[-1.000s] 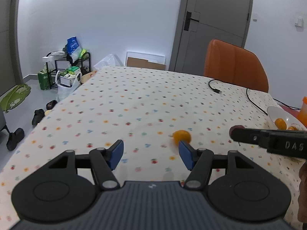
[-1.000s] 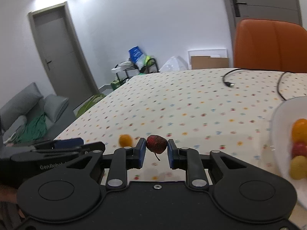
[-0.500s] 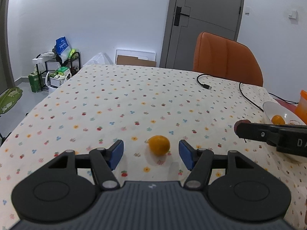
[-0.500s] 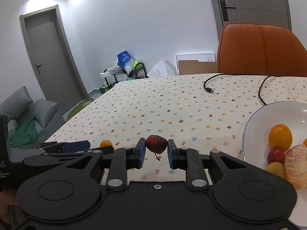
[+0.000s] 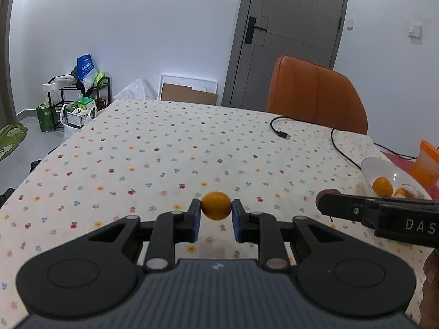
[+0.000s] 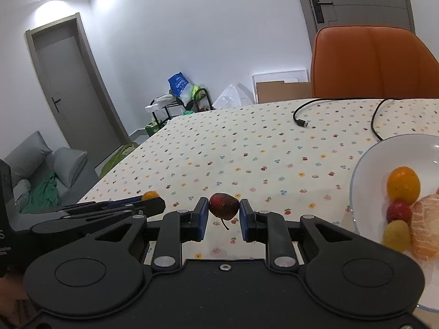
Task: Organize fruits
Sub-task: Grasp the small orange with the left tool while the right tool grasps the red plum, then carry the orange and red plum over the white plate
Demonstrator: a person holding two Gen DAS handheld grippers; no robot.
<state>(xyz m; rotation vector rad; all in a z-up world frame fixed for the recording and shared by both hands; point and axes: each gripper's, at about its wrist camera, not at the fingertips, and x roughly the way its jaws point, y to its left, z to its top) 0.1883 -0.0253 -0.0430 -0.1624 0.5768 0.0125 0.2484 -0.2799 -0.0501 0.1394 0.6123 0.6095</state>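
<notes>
My left gripper (image 5: 216,210) is shut on a small orange fruit (image 5: 216,205) just above the flower-print tablecloth (image 5: 178,150). My right gripper (image 6: 223,211) is shut on a dark red strawberry (image 6: 223,205) with a thin stem hanging below it. To its right lies a white plate (image 6: 365,164) with an orange (image 6: 402,187), a red fruit (image 6: 398,210), a yellow fruit (image 6: 395,233) and a peeled citrus piece (image 6: 426,229). The left wrist view shows the right gripper (image 5: 326,204) at the right with the strawberry (image 5: 325,194) at its tip, in front of the plate (image 5: 376,164).
An orange chair (image 5: 315,96) stands at the table's far side. A black cable (image 5: 279,131) lies on the cloth toward the back right. An orange container (image 5: 428,164) stands behind the plate. A shelf with bags (image 5: 79,96) stands on the floor at the far left.
My left gripper has moved up to the small orange fruit and shut on it. My right gripper, still holding the strawberry, has come closer to the plate.
</notes>
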